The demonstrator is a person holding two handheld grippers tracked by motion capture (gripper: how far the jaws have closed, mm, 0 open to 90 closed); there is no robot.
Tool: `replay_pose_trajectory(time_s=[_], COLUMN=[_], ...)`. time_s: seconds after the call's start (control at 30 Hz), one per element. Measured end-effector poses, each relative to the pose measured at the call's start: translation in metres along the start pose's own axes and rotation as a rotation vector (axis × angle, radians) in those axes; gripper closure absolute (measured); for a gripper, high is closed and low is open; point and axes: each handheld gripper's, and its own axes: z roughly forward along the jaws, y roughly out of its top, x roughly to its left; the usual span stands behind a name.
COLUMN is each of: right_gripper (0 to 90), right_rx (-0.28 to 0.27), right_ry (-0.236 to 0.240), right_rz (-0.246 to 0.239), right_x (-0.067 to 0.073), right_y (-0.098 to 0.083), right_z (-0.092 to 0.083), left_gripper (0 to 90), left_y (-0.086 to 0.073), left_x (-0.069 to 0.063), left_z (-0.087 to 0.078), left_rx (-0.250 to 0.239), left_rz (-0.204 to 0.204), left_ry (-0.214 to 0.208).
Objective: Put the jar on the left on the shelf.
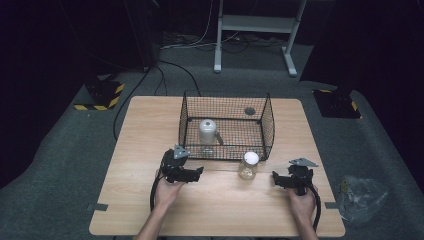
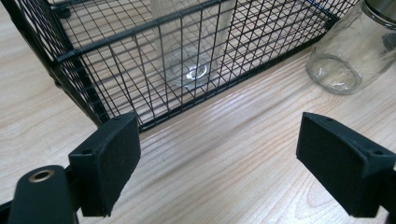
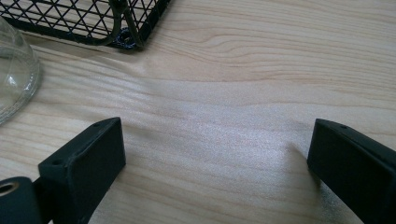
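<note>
Item: glass jar (image 1: 248, 165), white lid, upright on counter (image 1: 130, 200), just outside wire basket (image 1: 226, 150) at its 5 o'clock. Left claw (image 1: 199, 171) and right claw (image 1: 274, 176): wide, empty. Risk: a sideways nudge could tip the jar or knock it against the mesh.

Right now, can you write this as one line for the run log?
left tongs: open, empty | right tongs: open, empty | glass jar: upright on table, outside wire basket | other jar: inside basket

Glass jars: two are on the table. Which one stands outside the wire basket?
The white-lidded jar stands on bare wood before the basket; the other jar stands inside it.
</note>
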Motion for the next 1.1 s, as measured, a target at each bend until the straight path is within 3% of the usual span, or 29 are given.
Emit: replay_pose_trajectory(time_s=[0.37, 0.73, 1.1], right_gripper=[3.9, 3.9, 3.9], right_rx=[0.0, 0.0, 0.001], right_ry=[0.0, 0.001, 0.0], right_rz=[0.0, 0.001, 0.001], right_x=[0.0, 0.0, 0.0], right_y=[0.0, 0.0, 0.0], right_z=[0.0, 0.0, 0.0], left_gripper=[13.9, 13.6, 12.9], left_y=[-0.007, -0.014, -0.016], left_x=[-0.002, -0.004, -0.002], left_z=[0.012, 0.03, 0.04], left_rx=[0.046, 0.085, 0.094], left_rz=[0.02, 0.016, 0.014], left_ry=[0.033, 0.048, 0.064])
